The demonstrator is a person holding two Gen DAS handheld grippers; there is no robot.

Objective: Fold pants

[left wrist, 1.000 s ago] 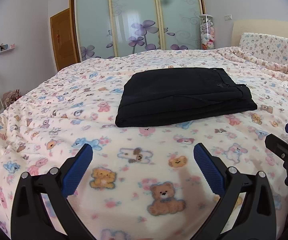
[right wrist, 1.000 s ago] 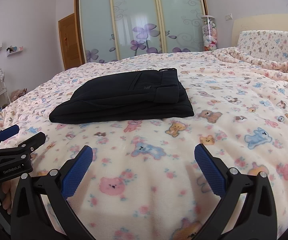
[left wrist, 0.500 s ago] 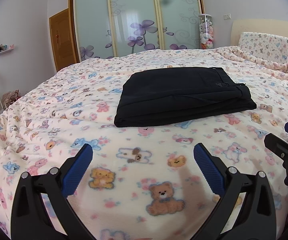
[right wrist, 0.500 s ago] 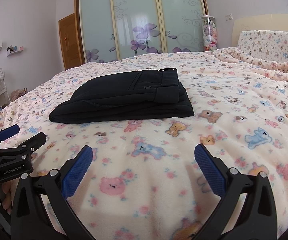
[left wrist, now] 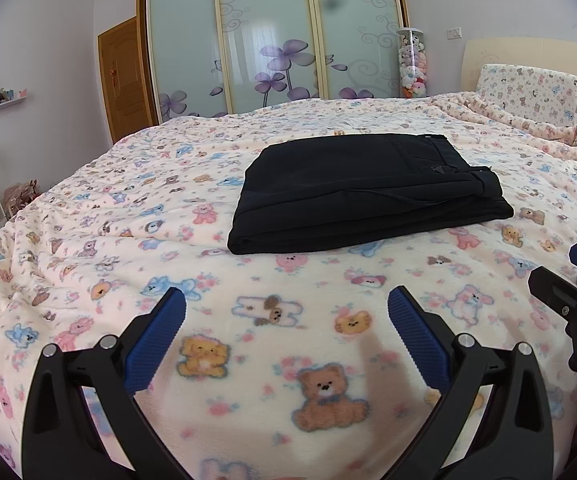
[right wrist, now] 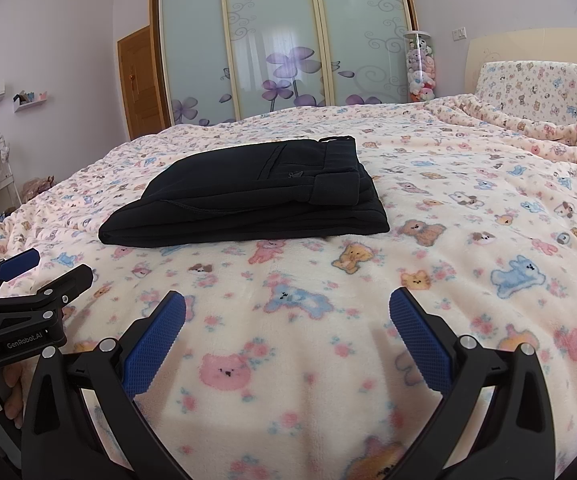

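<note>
Tongs [left wrist: 286, 312] agape; pants [left wrist: 364, 192] apart.

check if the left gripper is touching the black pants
Apart. In the left wrist view, the open left gripper sits short of the folded black pants, with a band of bear-print blanket between them.

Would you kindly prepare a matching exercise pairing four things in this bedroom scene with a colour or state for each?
Things:
1. pants
2. left gripper
3. blanket
4. door

States:
A. brown wood, shut
B. black, folded flat
C. jaws open, holding nothing
D. cream with a teddy bear print

Pairs: 1-B, 2-C, 3-D, 4-A
</note>
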